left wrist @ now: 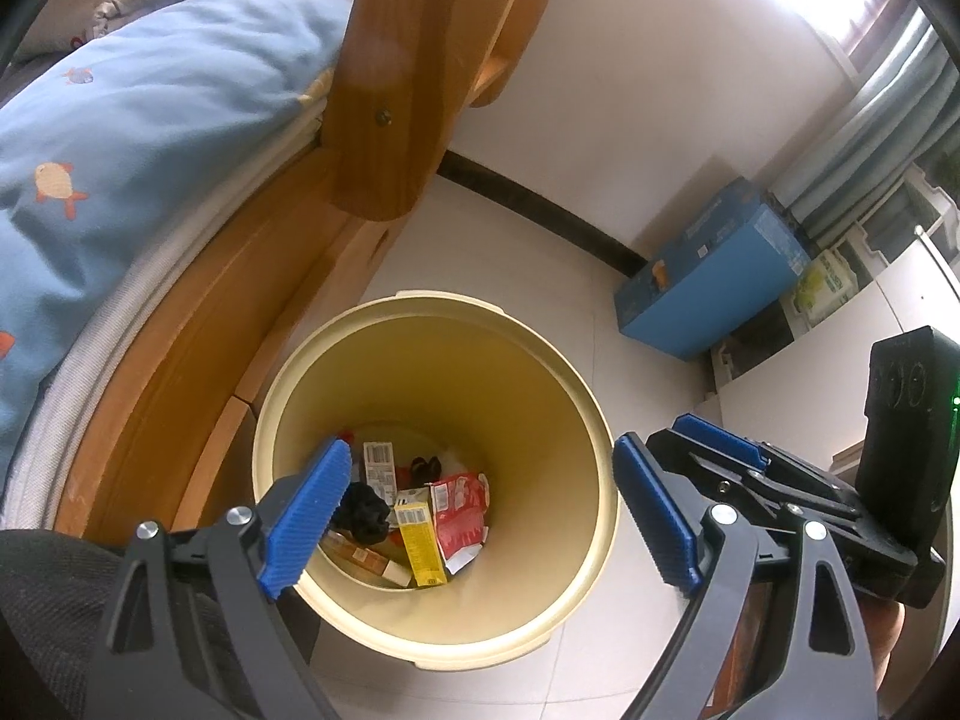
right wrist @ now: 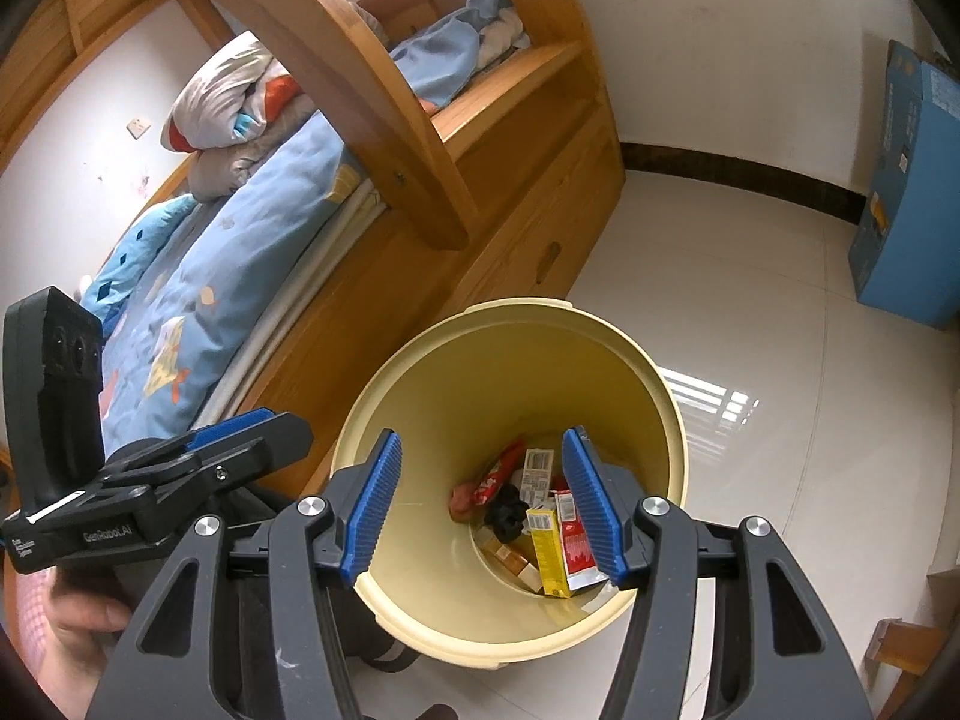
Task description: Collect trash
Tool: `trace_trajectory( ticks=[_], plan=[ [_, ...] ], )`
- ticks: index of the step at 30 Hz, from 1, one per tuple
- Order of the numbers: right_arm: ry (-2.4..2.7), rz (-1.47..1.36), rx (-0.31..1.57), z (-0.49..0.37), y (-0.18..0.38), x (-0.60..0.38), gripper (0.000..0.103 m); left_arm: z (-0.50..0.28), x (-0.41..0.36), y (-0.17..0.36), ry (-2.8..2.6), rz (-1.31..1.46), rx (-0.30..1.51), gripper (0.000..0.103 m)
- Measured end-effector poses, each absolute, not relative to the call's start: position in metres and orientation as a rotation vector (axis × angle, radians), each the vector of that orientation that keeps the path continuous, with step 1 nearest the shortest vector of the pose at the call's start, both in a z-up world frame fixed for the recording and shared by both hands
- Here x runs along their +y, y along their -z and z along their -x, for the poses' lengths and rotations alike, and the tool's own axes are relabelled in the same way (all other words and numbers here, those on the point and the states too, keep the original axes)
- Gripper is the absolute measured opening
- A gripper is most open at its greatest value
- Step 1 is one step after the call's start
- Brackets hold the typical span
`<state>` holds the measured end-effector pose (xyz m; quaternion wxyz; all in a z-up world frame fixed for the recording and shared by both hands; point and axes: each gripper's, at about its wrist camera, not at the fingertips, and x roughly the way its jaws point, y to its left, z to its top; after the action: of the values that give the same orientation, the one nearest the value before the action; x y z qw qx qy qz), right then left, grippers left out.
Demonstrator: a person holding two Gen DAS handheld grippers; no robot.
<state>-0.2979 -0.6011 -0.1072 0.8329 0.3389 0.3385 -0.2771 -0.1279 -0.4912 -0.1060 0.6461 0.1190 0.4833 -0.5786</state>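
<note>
A cream round trash bin [left wrist: 540, 372] stands on the floor beside the wooden bed; it also shows in the right wrist view [right wrist: 480, 372]. At its bottom lie a yellow box [left wrist: 423, 546], a red wrapper [left wrist: 459, 516], a black crumpled item [left wrist: 363, 510] and other packets; the yellow box [right wrist: 547, 546] and red wrapper [right wrist: 576, 534] show in the right wrist view too. My left gripper [left wrist: 480, 519] is open and empty above the bin's mouth. My right gripper [right wrist: 483, 504] is open and empty above the bin too. The right gripper's body [left wrist: 798, 492] shows at the right of the left wrist view.
A wooden bed frame [left wrist: 198, 324] with a blue fish-print quilt [left wrist: 120, 138] is at the left. A blue cardboard box [left wrist: 714, 288] stands against the white wall. Pale tiled floor [right wrist: 750, 312] lies to the right of the bin.
</note>
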Motion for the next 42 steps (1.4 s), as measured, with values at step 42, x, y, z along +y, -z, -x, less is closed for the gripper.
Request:
trace_trajectory(
  ticks=[42],
  plan=[
    [0.646, -0.594, 0.729, 0.282, 0.063, -0.571, 0.083, 0.110, -0.442, 0.042, 1.248, -0.217, 0.904, 0.099]
  ],
)
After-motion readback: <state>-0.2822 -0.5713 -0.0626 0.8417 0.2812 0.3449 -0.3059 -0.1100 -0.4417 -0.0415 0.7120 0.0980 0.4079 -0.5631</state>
